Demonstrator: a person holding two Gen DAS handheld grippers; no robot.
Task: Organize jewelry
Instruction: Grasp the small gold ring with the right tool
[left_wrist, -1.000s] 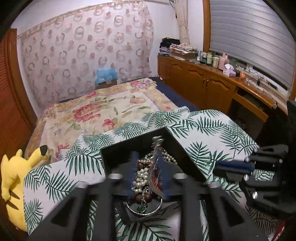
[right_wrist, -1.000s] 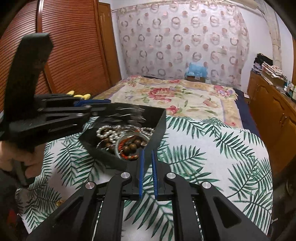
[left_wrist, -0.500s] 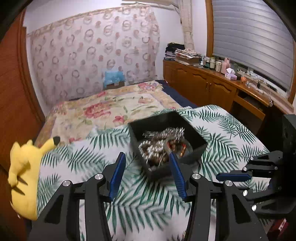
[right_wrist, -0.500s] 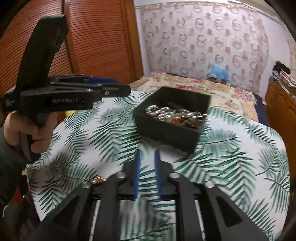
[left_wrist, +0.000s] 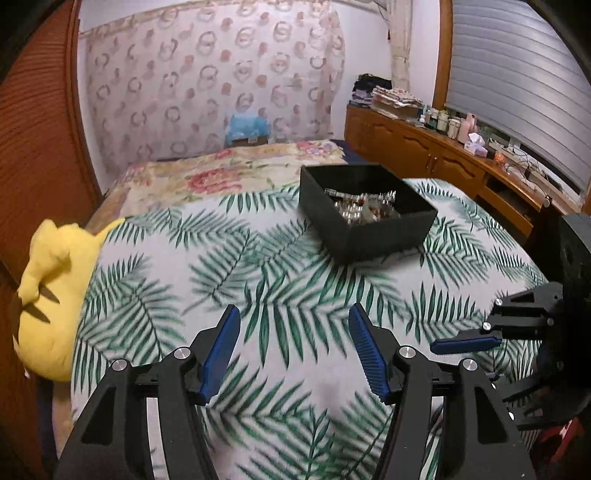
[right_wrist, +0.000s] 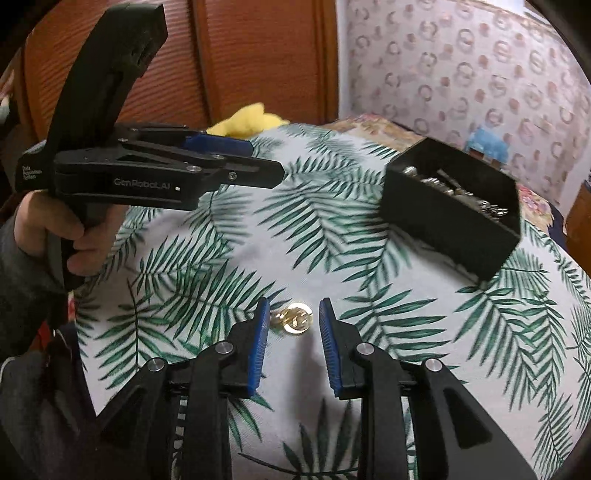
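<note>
Right wrist view: right gripper (right_wrist: 291, 328) opening, a shiny gold ring (right_wrist: 295, 319) lying loose between its ribbed pads. Left gripper (left_wrist: 293, 349) opening wide over bare palm-print cloth (left_wrist: 184, 266); square black box (left_wrist: 364, 214) far right.

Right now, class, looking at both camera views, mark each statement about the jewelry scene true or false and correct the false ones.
1. The black box holds jewelry. True.
2. A gold piece lies on the leaf-print cloth. True.
3. The right hand-held gripper is clamped on the gold piece. False: its jaws are opening, with the piece ahead between the tips, not pressed.
4. The left hand-held gripper holds a necklace. False: it is empty, opening.
5. The yellow plush toy sits inside the box. False: it sits at the cloth's edge.
</note>
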